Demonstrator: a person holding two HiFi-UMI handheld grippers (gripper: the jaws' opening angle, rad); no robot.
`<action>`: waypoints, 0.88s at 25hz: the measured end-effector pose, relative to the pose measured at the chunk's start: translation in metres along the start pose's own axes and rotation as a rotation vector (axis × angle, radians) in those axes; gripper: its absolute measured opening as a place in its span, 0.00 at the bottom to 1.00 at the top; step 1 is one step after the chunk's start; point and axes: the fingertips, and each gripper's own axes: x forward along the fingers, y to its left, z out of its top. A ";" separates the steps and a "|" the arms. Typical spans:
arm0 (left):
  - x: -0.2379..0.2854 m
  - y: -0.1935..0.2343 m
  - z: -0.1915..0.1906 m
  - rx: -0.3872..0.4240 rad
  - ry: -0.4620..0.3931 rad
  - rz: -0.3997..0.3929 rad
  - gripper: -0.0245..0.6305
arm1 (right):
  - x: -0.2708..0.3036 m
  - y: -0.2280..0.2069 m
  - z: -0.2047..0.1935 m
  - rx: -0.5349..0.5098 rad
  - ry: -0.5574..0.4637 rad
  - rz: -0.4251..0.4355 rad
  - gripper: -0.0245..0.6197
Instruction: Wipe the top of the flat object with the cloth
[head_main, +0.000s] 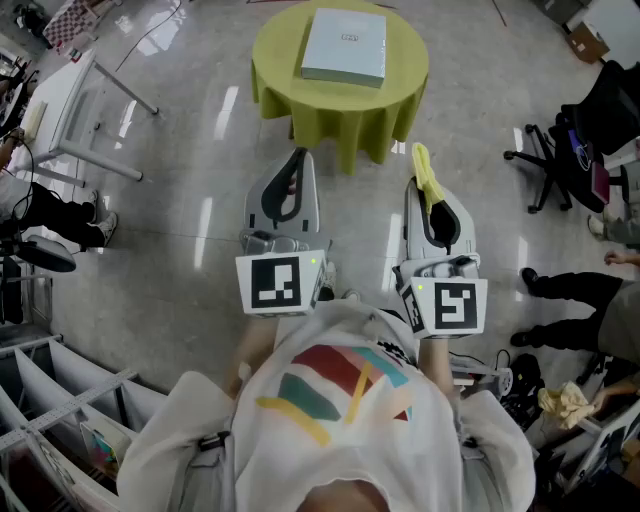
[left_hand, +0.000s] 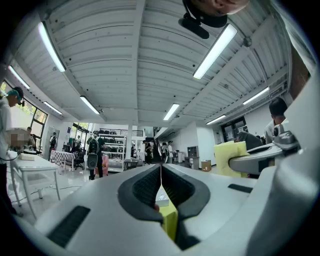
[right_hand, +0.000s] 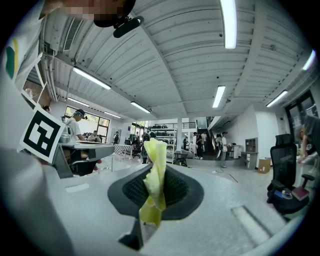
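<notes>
- Presently, upper centre of head view: pale flat box (head_main: 345, 45) lying on round table (head_main: 300, 95) draped in yellow-green.
- Left gripper (head_main: 298, 155): below table, left of centre, held level.
- Left gripper view: jaws pressed fully together, nothing between.
- Right gripper (head_main: 422, 185): right of centre, beside left one, level, clamped on yellow cloth (head_main: 424, 165).
- Right gripper view: cloth (right_hand: 156, 155) pinched upright between pads, top end sticking up past jaw tips, lower end hanging below.
- Cloth and box well apart; both grippers short of table edge.
</notes>
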 end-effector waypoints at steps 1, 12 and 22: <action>-0.001 0.002 -0.001 0.003 0.011 0.002 0.06 | 0.001 0.001 0.000 0.000 -0.003 0.001 0.08; 0.001 0.015 0.007 -0.007 -0.023 0.027 0.06 | 0.006 0.005 0.003 0.017 -0.020 0.007 0.08; 0.017 0.040 0.008 -0.017 -0.043 0.039 0.06 | 0.033 0.006 0.003 0.026 -0.030 0.004 0.08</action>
